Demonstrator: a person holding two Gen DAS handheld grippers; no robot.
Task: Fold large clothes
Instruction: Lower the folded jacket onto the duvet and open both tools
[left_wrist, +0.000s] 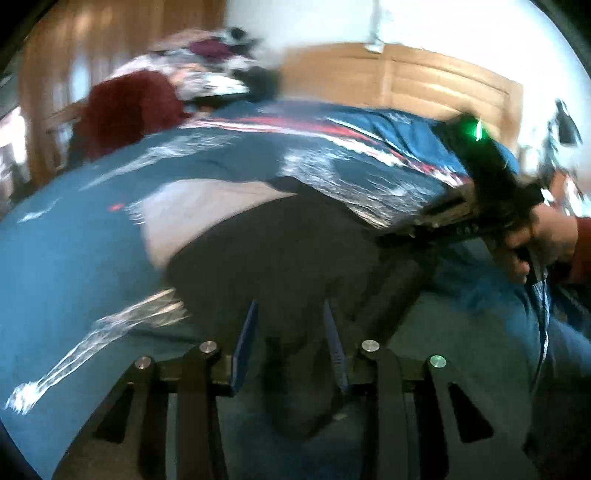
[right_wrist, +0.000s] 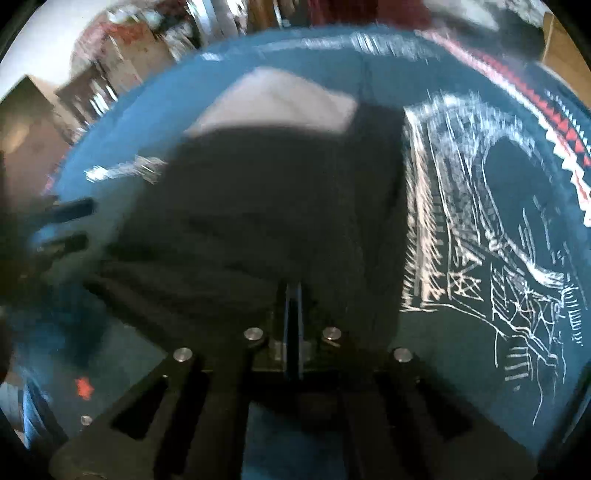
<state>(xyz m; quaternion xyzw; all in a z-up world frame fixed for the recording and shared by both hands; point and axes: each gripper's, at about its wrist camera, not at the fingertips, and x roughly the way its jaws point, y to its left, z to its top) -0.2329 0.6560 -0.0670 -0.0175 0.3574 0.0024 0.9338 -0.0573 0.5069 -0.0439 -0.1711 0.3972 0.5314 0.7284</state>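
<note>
The left gripper (left_wrist: 291, 332) stands with its two blue fingers (left_wrist: 246, 343) parted, a dark garment (left_wrist: 280, 251) bunched between them; the blur leaves it unclear whether the fingers press the cloth or merely straddle it. In the right wrist view, the right gripper (right_wrist: 293, 295) has its blue fingers drawn together into a single narrow line, their tips buried in the near edge of the same dark garment (right_wrist: 258, 206), and it appears to pinch the fabric. The garment lies spread over a bed covered by a blue bedspread (left_wrist: 74, 266) printed with white sketch lines and a red-and-white patterned band (left_wrist: 295, 129). A pale grey panel (right_wrist: 280, 103) shows at the garment's far edge. From the left wrist view, the right gripper's black body (left_wrist: 491, 184), with a green light (left_wrist: 476, 129) glowing on it, is held in the person's hand (left_wrist: 543, 240) at the bed's right side. Beyond the bed sit a heap of mixed clothes (left_wrist: 218, 66), a dark red cloth (left_wrist: 129, 107) and a wooden headboard (left_wrist: 424, 77). Both views are heavily smeared by motion.
</note>
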